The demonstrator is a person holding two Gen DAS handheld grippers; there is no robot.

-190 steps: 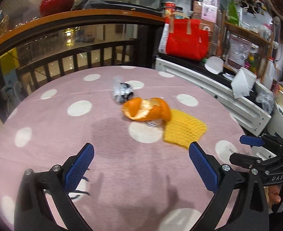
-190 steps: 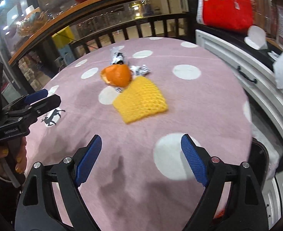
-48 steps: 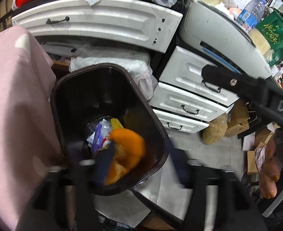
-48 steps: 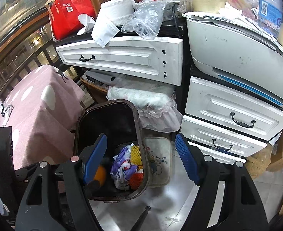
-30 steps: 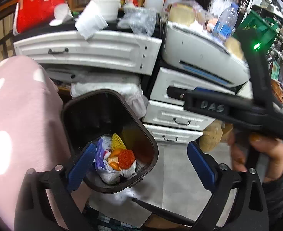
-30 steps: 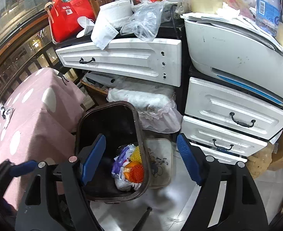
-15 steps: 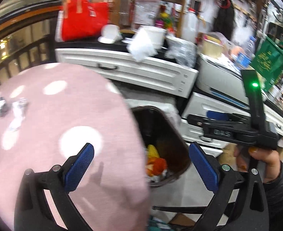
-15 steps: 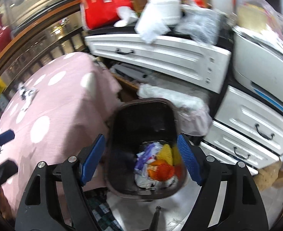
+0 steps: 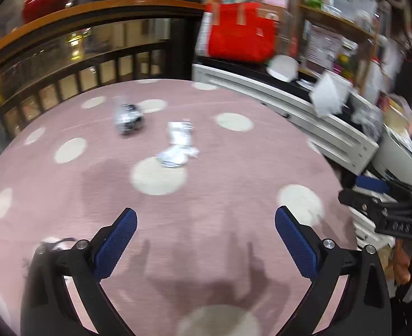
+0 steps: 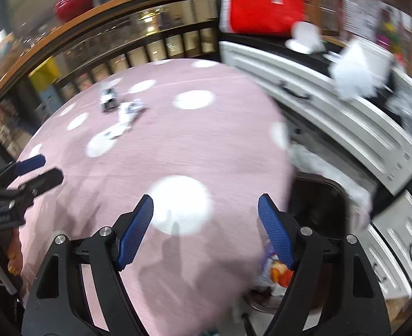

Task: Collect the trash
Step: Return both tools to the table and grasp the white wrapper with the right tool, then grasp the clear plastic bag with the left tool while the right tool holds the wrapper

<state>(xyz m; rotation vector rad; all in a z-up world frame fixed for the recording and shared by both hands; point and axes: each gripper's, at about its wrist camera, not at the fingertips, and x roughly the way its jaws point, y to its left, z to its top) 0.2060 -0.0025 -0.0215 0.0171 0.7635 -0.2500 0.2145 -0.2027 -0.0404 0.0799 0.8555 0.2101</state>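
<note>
Two crumpled wrappers lie on the pink dotted table (image 9: 234,168): a silver-black one (image 9: 128,117) far left and a white one (image 9: 178,145) nearer the middle. Both also show in the right wrist view: the silver-black one (image 10: 108,99) and the white one (image 10: 127,114). My left gripper (image 9: 206,240) is open and empty over the near table. My right gripper (image 10: 206,229) is open and empty over the table's right edge. The dark trash bin (image 10: 323,196) stands beside the table, with orange peel and wrappers (image 10: 279,274) inside.
White drawer units (image 10: 332,112) crowd the right side behind the bin. A red bag (image 9: 239,30) sits on the counter at the back. A dark railing (image 9: 94,64) runs behind the table. The other gripper (image 9: 385,210) shows at the right of the left wrist view.
Both grippers have swung from over the bin back toward the table. The orange peel and yellow net are now in the bin, off the table. Both frames are motion-blurred.
</note>
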